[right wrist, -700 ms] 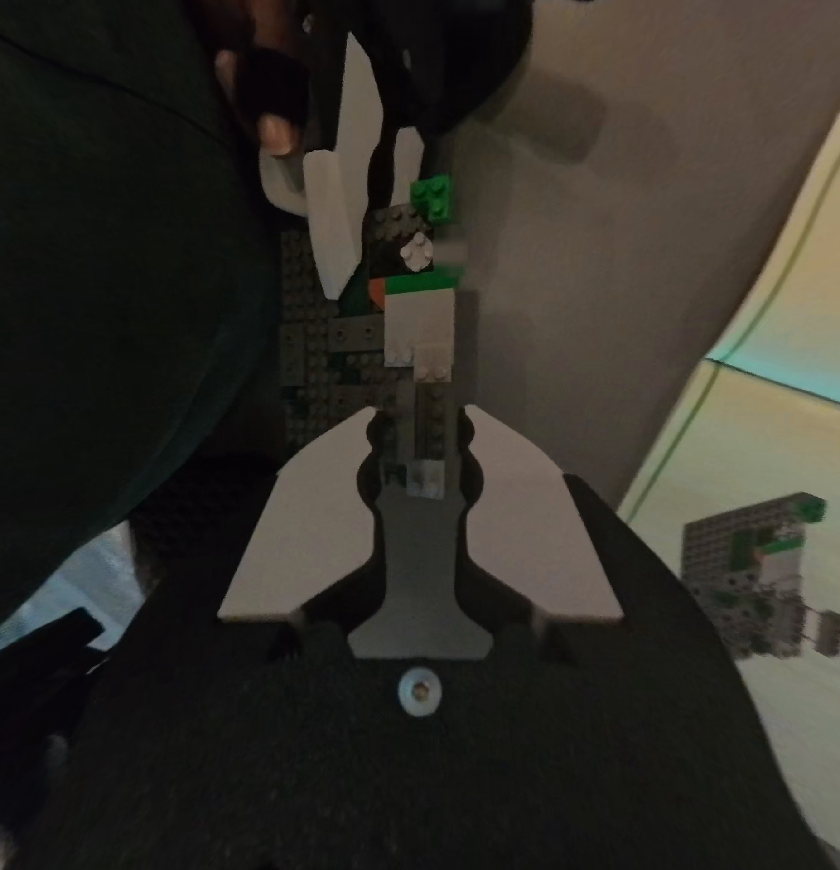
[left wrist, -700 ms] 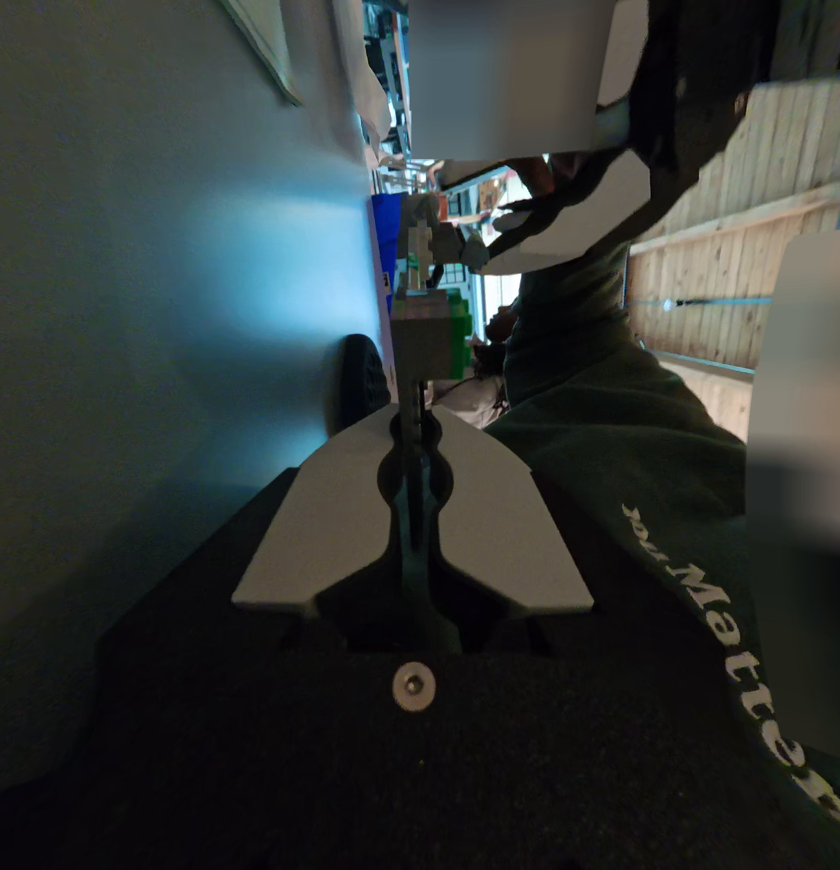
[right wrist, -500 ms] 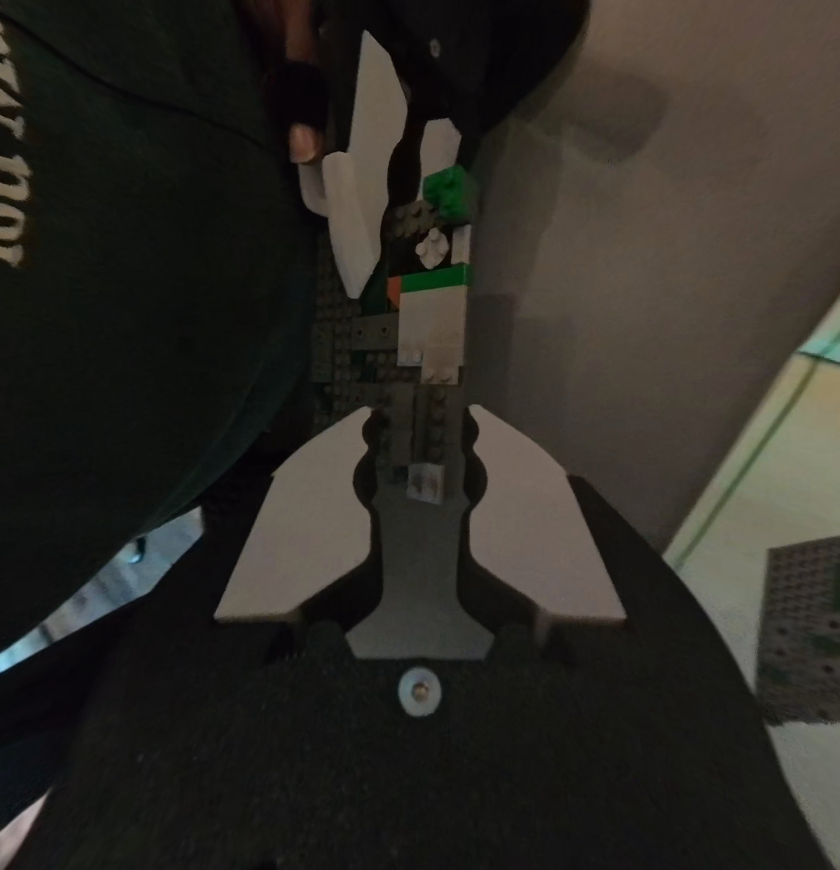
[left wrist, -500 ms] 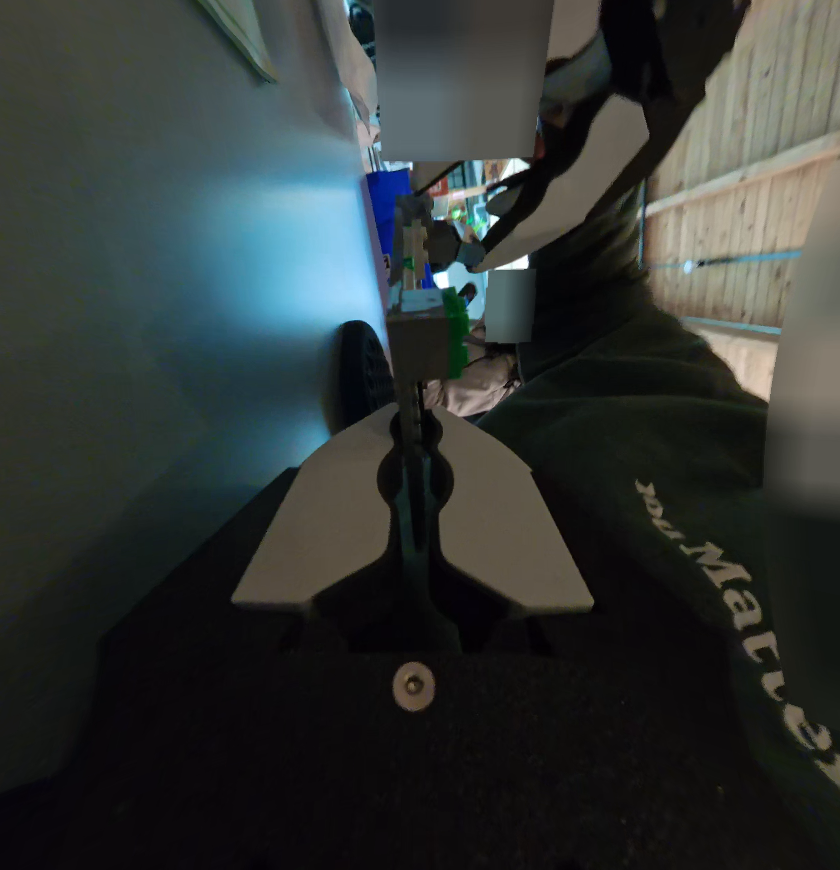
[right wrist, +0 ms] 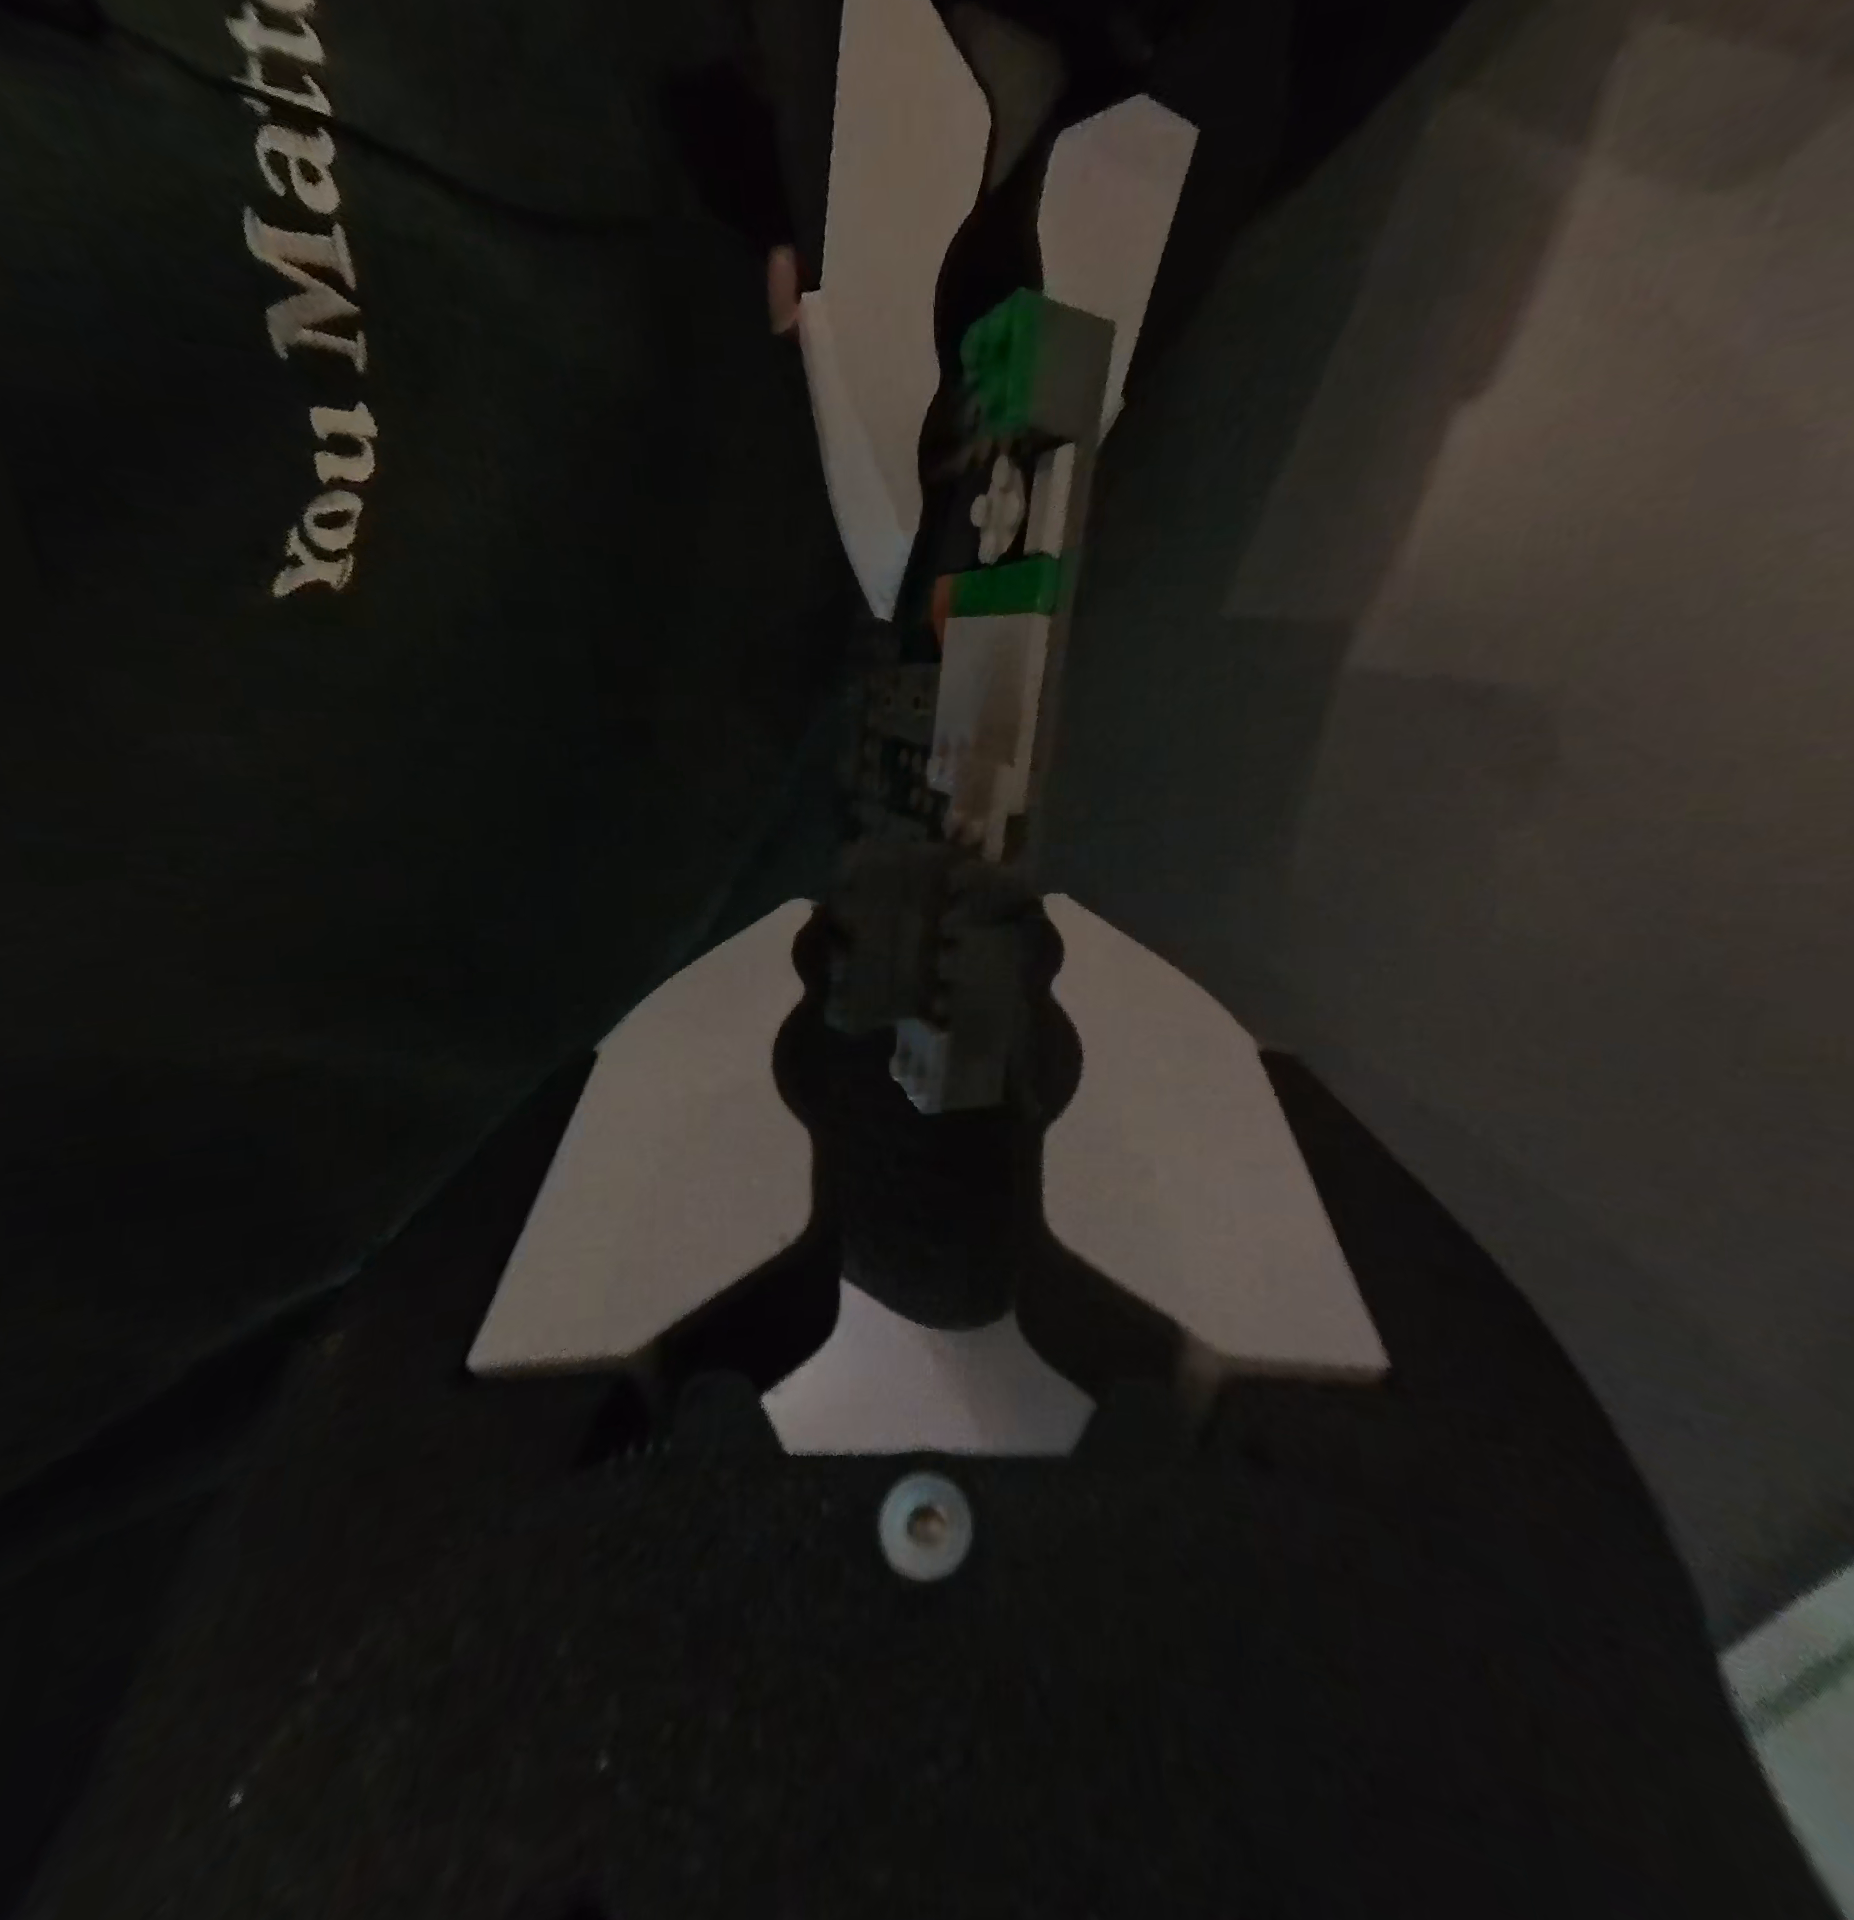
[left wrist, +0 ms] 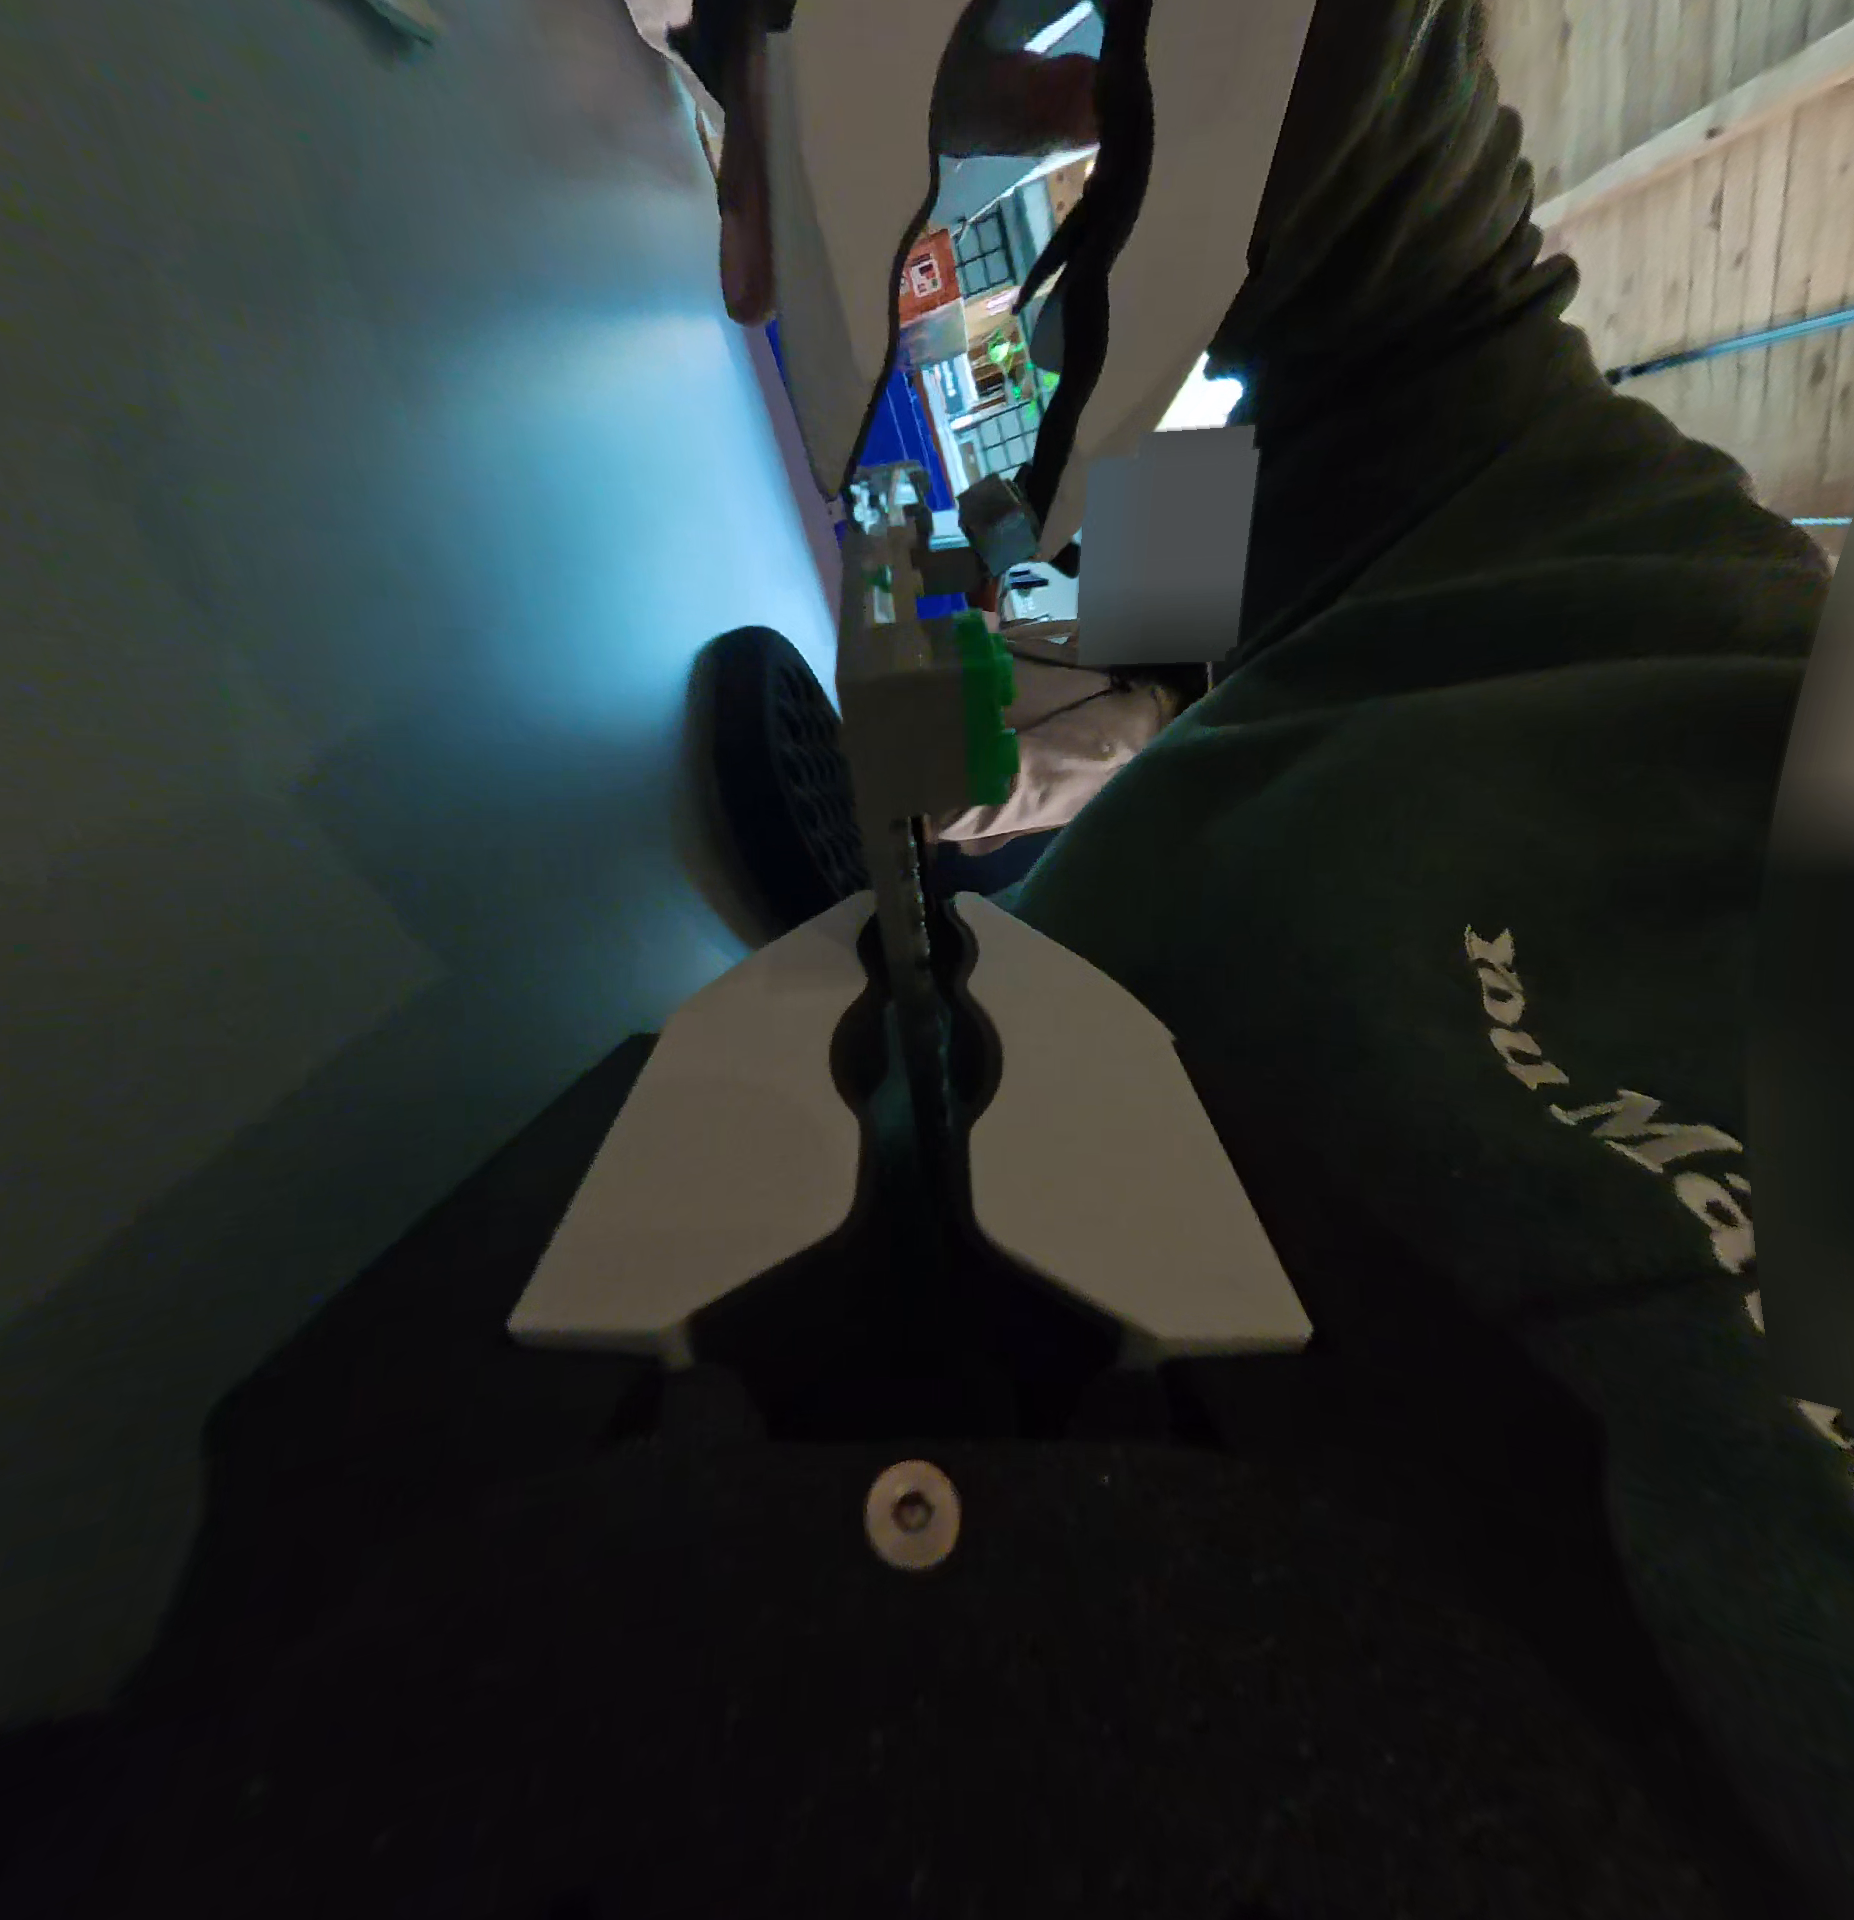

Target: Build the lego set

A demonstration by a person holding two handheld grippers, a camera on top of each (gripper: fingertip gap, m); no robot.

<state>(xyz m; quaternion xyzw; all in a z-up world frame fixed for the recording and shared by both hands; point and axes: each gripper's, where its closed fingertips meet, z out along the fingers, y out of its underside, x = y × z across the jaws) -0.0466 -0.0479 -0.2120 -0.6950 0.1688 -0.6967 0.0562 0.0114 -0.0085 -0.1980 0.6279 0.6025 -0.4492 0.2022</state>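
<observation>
My left gripper (left wrist: 912, 914) is shut on the thin edge of a dark baseplate, seen edge-on. The lego build (left wrist: 902, 717) rises from it, with a grey block and a green brick (left wrist: 987, 707) on its right side. My right gripper (left wrist: 954, 509) meets the build's far end from above. In the right wrist view my right gripper (right wrist: 928, 920) is shut on a dark grey brick (right wrist: 902, 966) with a small light piece (right wrist: 928, 1065) on it. Beyond it stands the build (right wrist: 990, 665) with white and green bricks. The left gripper's white fingers (right wrist: 871, 312) hold the far end.
A grey table surface (left wrist: 331, 623) fills the left of the left wrist view, with a black round ribbed object (left wrist: 767, 758) against it. A person's dark green sleeve (left wrist: 1422, 935) lies close on the right, and at the left of the right wrist view (right wrist: 383, 520). A wooden wall (left wrist: 1733, 208) stands behind. Tip to tip, the grippers are about 8 cm apart.
The two grippers have come closer together. The build has turned from face-on to nearly edge-on in the right wrist view. The second lego model at lower right has left that view.
</observation>
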